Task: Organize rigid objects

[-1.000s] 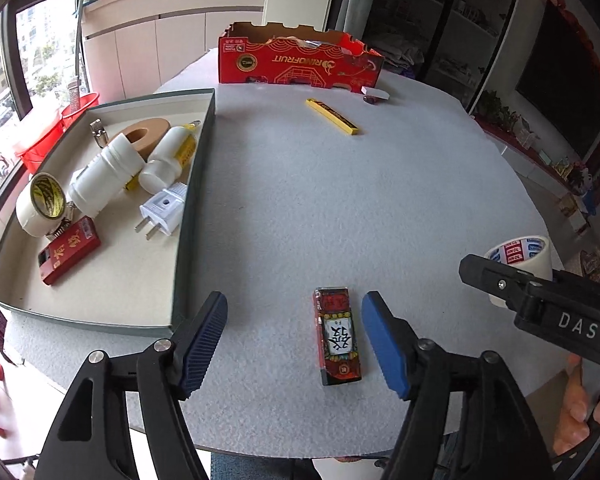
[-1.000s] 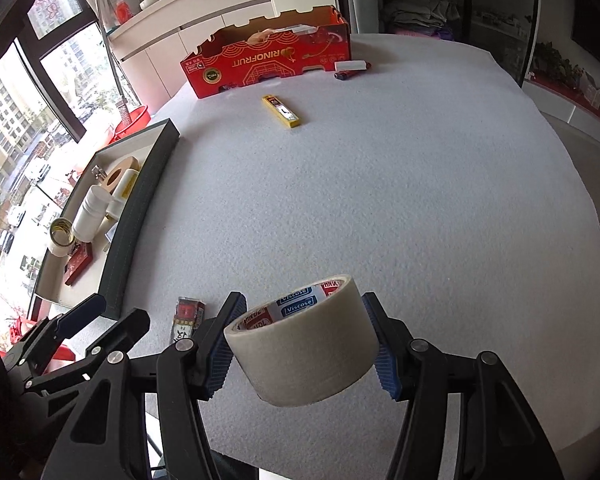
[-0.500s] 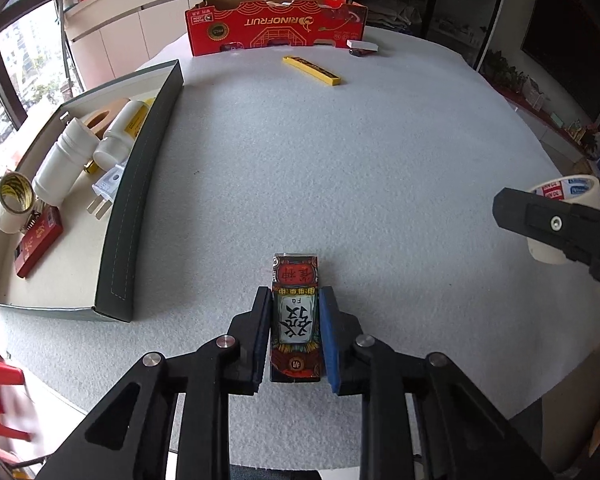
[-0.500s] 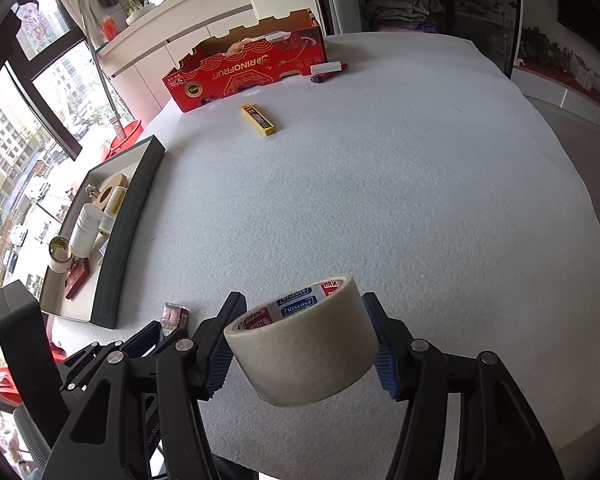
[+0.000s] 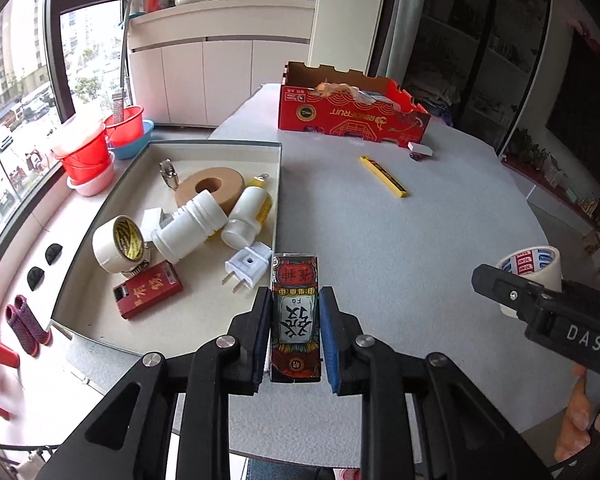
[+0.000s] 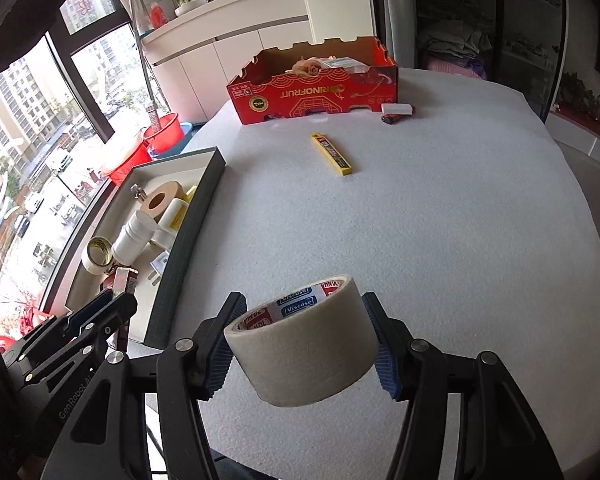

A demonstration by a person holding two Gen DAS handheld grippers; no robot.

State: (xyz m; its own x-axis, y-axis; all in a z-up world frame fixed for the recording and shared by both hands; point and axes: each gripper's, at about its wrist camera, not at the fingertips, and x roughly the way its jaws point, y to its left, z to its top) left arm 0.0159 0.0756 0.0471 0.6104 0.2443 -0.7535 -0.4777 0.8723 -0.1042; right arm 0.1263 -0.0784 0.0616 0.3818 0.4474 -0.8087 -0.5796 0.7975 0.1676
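My left gripper (image 5: 295, 296) is shut on a small red-and-black printed box (image 5: 296, 316), held lifted just right of the tray's near right wall. The dark green tray (image 5: 212, 142) lies at the left with several items in it: white bottles (image 5: 188, 228), a brown tape ring (image 5: 210, 188), a white plug (image 5: 246, 266) and a red box (image 5: 148, 294). My right gripper (image 6: 303, 304) is shut on a beige tape roll (image 6: 300, 340), held above the table's near edge. The same roll (image 5: 536, 264) shows at the right of the left wrist view.
A red open carton (image 5: 352, 116) stands at the table's far edge. A yellow flat case (image 5: 384, 176) and a small white block (image 5: 420, 150) lie in front of it. Red buckets (image 5: 88, 152) stand on the floor beyond the tray. A grey mat (image 6: 420, 220) covers the table.
The left gripper closed on the printed box, lifted it off the mat and carried it toward the tray. The right gripper rose a little, still holding the tape roll.
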